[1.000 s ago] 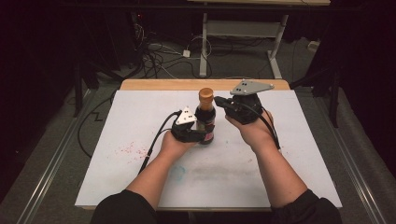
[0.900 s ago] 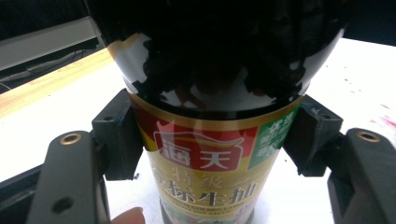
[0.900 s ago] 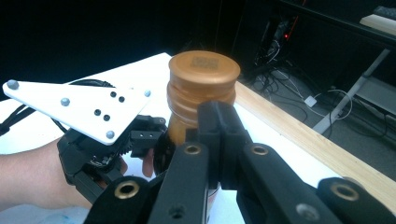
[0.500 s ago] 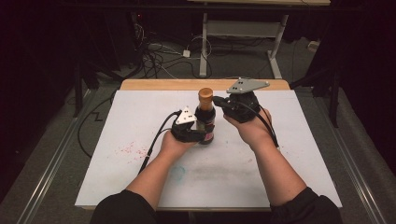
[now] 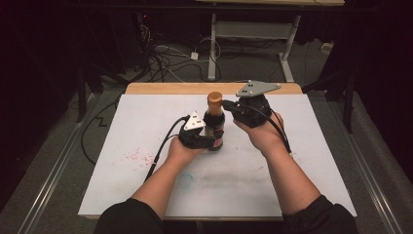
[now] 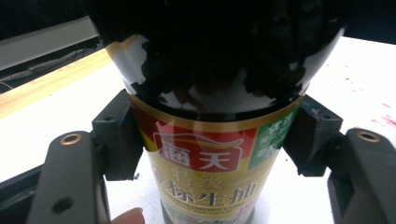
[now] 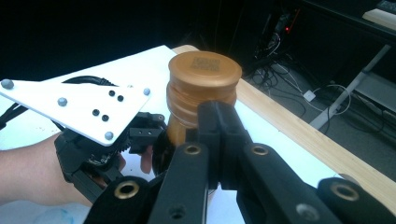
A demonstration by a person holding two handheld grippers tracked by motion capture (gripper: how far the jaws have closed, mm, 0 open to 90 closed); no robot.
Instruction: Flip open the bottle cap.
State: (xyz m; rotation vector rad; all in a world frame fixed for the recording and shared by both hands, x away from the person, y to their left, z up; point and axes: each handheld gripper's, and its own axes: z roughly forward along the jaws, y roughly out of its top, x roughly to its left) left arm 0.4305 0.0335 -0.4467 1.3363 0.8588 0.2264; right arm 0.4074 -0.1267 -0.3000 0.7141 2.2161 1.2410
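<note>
While the left gripper (image 6: 205, 144) clamps the bottle (image 5: 214, 127), the right gripper (image 7: 217, 140), pressed together beside the cap (image 7: 204, 81), probably must spread before twisting it

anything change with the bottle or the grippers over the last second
Nothing visibly changed. The left gripper stays clamped on the bottle body, which stands upright on the white table; the right gripper, jaws shut, stays by the gold cap.
</note>
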